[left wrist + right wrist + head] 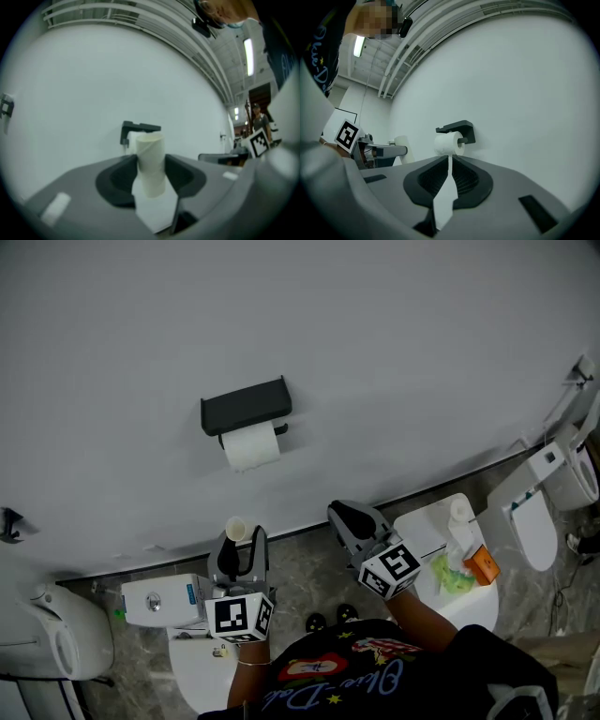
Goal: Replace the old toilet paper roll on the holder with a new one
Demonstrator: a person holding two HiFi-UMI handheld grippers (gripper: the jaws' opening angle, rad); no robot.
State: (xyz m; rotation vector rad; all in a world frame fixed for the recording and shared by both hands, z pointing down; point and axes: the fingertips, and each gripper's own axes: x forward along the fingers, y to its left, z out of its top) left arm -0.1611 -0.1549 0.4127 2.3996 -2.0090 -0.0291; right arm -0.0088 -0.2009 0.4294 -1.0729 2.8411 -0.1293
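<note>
1. we have the left gripper (239, 545) clamped on the empty cardboard tube (151, 161), standing upright.
2. our right gripper (349, 519) is closed on nothing.
3. we see a full paper roll (251, 446) hanging on the black wall holder (246, 406).

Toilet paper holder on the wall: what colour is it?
The holder is black; the head view shows it best.

White wall (394, 343) meets grey stone floor (300, 568). Toilet (530, 526) at right; nearby, orange box (482, 564), green item (452, 579), white bottle (461, 514).
</note>
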